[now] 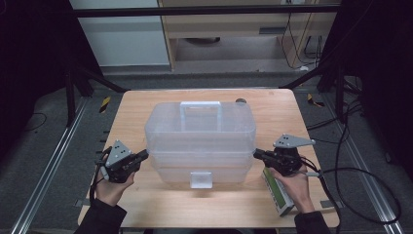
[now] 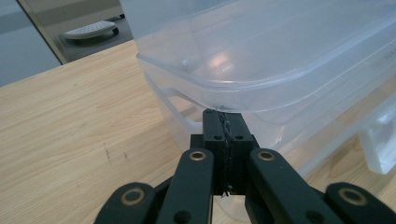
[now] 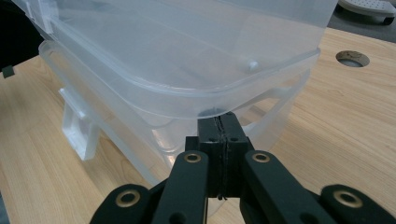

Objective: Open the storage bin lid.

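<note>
My left tool (image 2: 223, 122) and right tool (image 3: 219, 122), both pinched shut and empty, press under the box (image 1: 200, 141) lid rim, mid-frame on the counter (image 1: 131, 112).

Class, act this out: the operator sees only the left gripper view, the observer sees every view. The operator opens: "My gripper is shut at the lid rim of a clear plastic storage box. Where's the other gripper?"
Observer: The right gripper is at the opposite end of the clear plastic storage box. Its jaws are shut and its tips sit just under the lid rim, mirroring your left gripper.
Operator: What's on top of the lid?
Observer: A pale carry handle, apparently folded flat.
Operator: Anything lying near the right gripper?
Observer: A long green-and-white carton on the wooden table, just behind that gripper.
</note>
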`<state>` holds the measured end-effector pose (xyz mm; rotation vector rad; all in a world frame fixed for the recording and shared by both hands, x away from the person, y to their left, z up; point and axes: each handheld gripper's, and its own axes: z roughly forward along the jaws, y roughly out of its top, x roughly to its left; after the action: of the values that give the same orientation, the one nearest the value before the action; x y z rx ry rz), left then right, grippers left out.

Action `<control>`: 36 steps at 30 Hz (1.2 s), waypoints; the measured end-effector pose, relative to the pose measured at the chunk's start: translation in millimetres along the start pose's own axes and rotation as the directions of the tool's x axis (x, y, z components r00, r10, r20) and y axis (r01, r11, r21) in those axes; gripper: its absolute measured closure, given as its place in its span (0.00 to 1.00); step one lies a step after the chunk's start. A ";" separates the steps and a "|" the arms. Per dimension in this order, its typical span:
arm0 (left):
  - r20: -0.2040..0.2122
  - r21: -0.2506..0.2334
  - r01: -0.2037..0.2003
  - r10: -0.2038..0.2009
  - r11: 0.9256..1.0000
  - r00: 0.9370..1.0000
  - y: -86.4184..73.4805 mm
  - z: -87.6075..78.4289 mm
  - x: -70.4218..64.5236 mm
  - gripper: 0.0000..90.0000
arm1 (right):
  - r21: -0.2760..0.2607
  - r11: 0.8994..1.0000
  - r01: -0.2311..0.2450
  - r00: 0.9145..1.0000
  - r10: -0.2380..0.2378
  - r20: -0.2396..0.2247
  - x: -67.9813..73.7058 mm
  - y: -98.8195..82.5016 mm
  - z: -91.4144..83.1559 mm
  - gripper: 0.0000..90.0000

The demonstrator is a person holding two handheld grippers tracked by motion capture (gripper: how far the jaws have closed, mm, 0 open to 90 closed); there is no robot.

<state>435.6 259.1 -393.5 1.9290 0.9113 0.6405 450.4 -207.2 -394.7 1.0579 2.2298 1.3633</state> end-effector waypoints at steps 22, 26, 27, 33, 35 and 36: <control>-0.015 -0.037 0.001 -0.001 0.999 1.000 16.8 3.6 1.8 0.99 | -0.053 0.999 0.000 1.000 0.000 0.005 -4.6 14.1 -1.3 1.00; -0.015 -0.041 0.002 -0.002 0.999 1.000 20.3 5.2 3.9 0.99 | -0.052 0.999 0.009 1.000 -0.009 0.010 -5.5 17.2 -1.3 1.00; -0.015 -0.041 0.002 -0.002 0.999 1.000 20.3 5.2 3.9 0.99 | -0.052 0.999 0.009 1.000 -0.009 0.010 -5.5 17.2 -1.3 1.00; -0.022 -0.037 -0.009 0.008 0.999 1.000 25.2 7.2 4.3 0.99 | -0.052 0.999 0.008 1.000 -0.008 0.006 -9.2 21.6 1.0 1.00; -0.021 -0.042 -0.008 0.007 0.999 1.000 27.2 7.4 5.7 0.99 | -0.050 0.999 0.007 1.000 -0.006 0.007 -9.9 22.9 2.0 1.00; -0.023 -0.043 -0.007 0.006 0.999 1.000 28.0 7.5 5.7 0.99 | -0.051 0.999 0.007 1.000 -0.007 0.008 -10.0 23.7 2.1 1.00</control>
<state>454.0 250.4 -372.2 1.8902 0.8992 0.6823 468.5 -206.9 -376.3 1.0352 2.1790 1.4032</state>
